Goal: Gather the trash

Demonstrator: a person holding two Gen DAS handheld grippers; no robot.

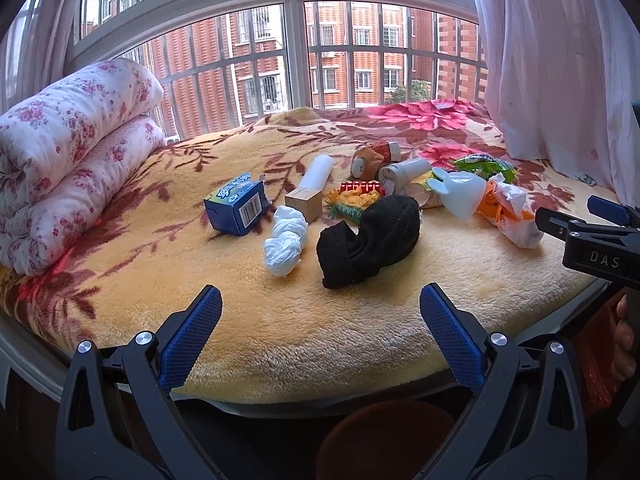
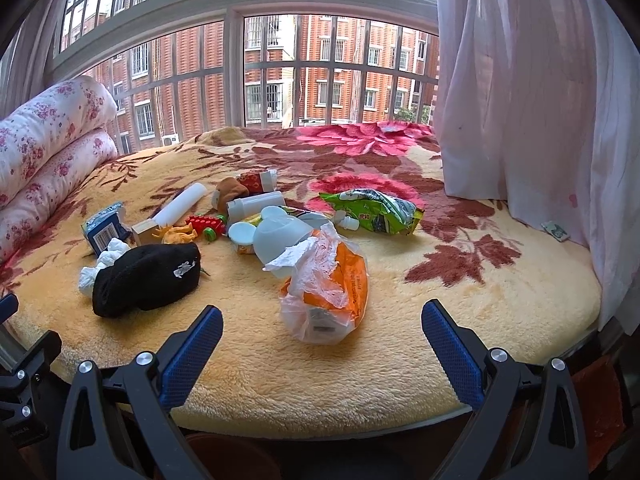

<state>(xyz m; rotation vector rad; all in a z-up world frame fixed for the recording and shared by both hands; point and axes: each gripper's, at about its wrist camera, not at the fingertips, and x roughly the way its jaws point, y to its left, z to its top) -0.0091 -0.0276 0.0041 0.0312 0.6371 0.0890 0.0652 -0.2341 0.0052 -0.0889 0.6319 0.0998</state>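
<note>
Trash and other items lie on a yellow floral blanket (image 1: 200, 280). A crumpled white tissue (image 1: 285, 242) lies beside a black sock (image 1: 370, 236) ahead of my left gripper (image 1: 320, 304), which is open and empty at the bed's near edge. A clear plastic bag with an orange wrapper (image 2: 326, 292) lies just ahead of my right gripper (image 2: 322, 320), also open and empty. A green snack packet (image 2: 376, 210) lies farther back. The bag also shows in the left wrist view (image 1: 510, 210), as does the right gripper's tip (image 1: 576, 216).
A blue box (image 1: 236, 206), a wooden block (image 1: 304, 204), a white tube (image 1: 318, 172), a white rabbit-shaped object (image 1: 460, 192), small toys (image 1: 356, 198) and bottles sit mid-bed. A rolled floral quilt (image 1: 68, 156) is at left. A curtain (image 2: 540, 100) hangs right. A brown bin (image 1: 384, 436) stands below the bed edge.
</note>
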